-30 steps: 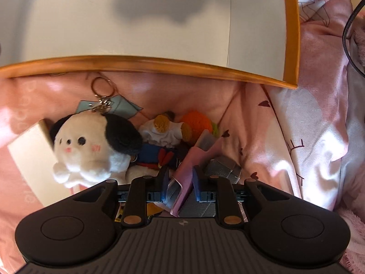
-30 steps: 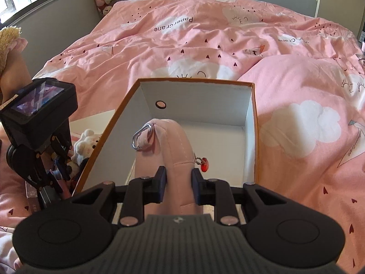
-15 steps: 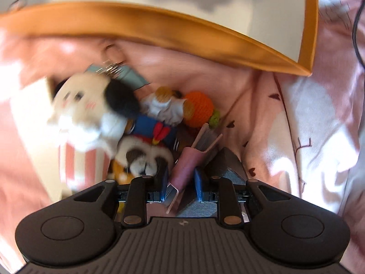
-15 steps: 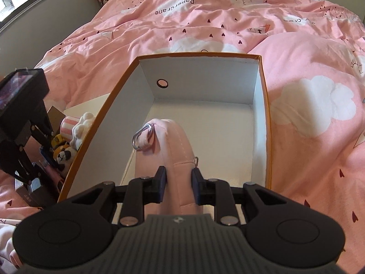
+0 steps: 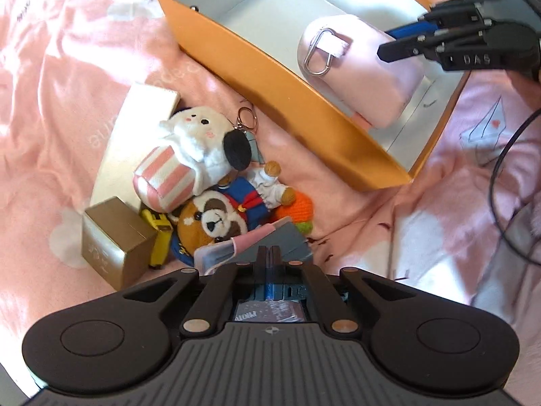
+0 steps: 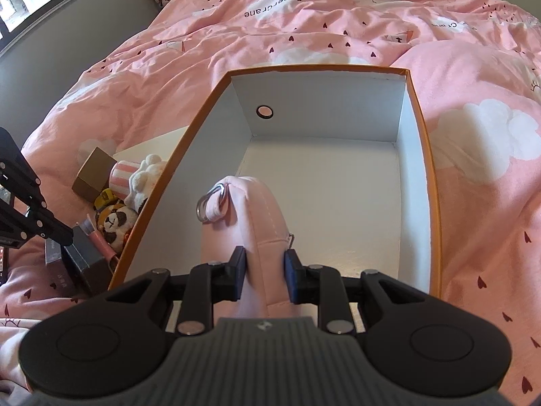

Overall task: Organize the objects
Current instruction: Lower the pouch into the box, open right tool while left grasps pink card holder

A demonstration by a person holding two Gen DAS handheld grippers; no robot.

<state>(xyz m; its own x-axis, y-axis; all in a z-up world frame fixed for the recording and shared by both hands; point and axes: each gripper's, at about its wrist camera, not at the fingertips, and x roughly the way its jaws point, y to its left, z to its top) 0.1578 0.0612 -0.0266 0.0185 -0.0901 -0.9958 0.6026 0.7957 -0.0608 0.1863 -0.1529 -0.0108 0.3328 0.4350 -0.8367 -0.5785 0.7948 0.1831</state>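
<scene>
An orange box (image 5: 304,94) with a white inside lies on the pink bed. My right gripper (image 6: 263,270) is shut on a pink pouch (image 6: 257,209) with a metal clip, held inside the box (image 6: 419,108). The left wrist view shows the same pouch (image 5: 355,67) under the right gripper (image 5: 392,40). My left gripper (image 5: 267,257) points straight down over a pile beside the box, its jaws shut with nothing between them. Just below it a pink packet (image 5: 223,250) lies against a grey box (image 5: 277,240).
The pile holds a white plush dog (image 5: 203,138), a striped pink cup plush (image 5: 165,176), a panda-faced plush (image 5: 216,220), an orange crochet toy (image 5: 301,206), a yellow item (image 5: 159,233) and a gold box (image 5: 115,240). A cream flat box (image 5: 135,125) lies under them. A black cable (image 5: 500,186) runs at right.
My left gripper has let go of the pink packet, risen and rolled, and its jaws have come together empty. The right gripper has sunk slightly with the pouch into the box.
</scene>
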